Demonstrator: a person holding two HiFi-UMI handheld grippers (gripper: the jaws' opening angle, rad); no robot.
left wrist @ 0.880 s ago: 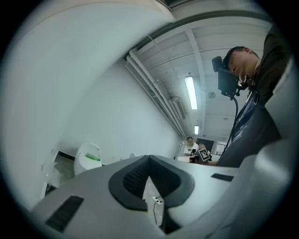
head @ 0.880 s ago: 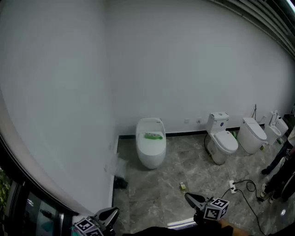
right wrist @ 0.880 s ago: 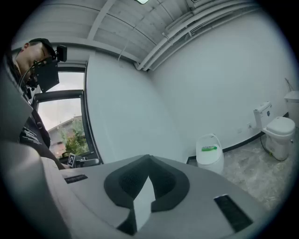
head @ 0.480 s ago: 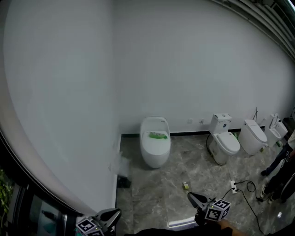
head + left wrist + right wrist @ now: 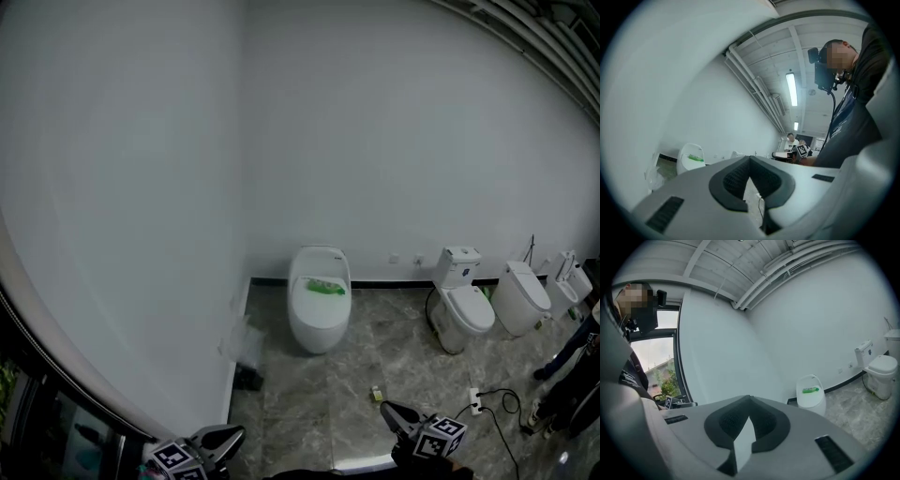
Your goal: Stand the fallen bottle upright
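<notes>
White-walled showroom, grey marble floor (image 5: pixel 309 394), a row of toilets along the wall. The green bottle (image 5: pixel 325 287) is lying on its side on the lid of the rounded toilet (image 5: pixel 319 319) nearest the corner. It's well ahead of both sets of jaws, nowhere near touching either. Seen from the left gripper (image 5: pixel 750 161) it sits off to the left of the jaws. Seen from the right gripper (image 5: pixel 750 401) it's off to the right. Both grippers point level with their jaws clenched together, nothing between them.
</notes>
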